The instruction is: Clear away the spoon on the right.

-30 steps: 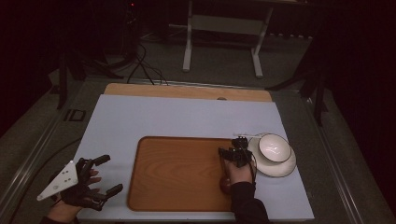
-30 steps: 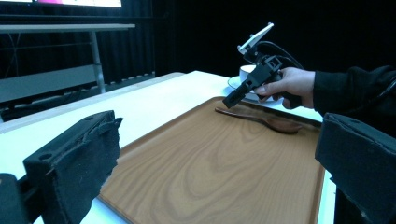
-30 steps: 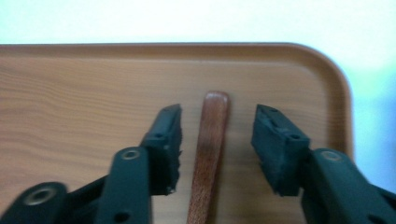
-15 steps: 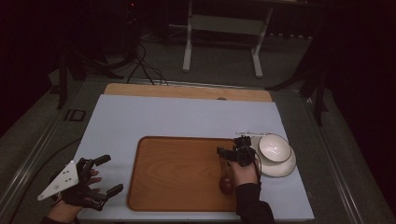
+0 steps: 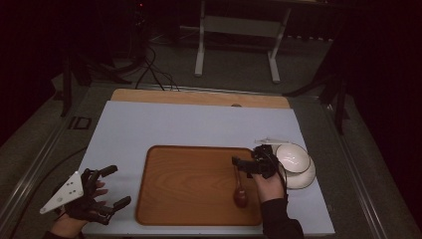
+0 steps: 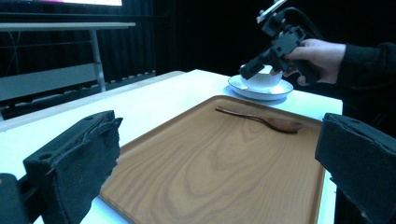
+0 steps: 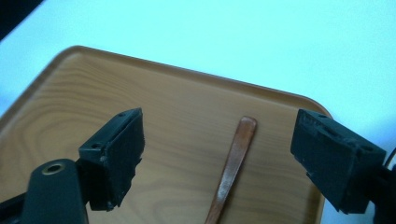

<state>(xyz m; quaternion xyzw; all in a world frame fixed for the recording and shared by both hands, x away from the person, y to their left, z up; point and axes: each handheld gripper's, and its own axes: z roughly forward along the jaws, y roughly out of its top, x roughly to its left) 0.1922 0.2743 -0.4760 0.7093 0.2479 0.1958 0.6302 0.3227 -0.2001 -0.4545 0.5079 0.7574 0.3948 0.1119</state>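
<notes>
High view: spoon [image 5: 239,189] sits on the tray [image 5: 194,189], right gripper [image 5: 247,164] spread above it, jaws just been opening.
Left gripper [image 5: 110,188] is spread too; a careless swing could probably clip the bowl [image 5: 292,157].

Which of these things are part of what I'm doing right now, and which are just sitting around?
In the job: wooden spoon lying on the wooden tray; right gripper above it, jaws just opened, nothing between them.

Lying about: white bowl on its saucer; left gripper, open and idle.

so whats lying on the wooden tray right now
A wooden spoon lies on the tray, near its right edge, bowl end toward the person. The right tongs hang open above its handle, hiding part of it in the high view.
</notes>
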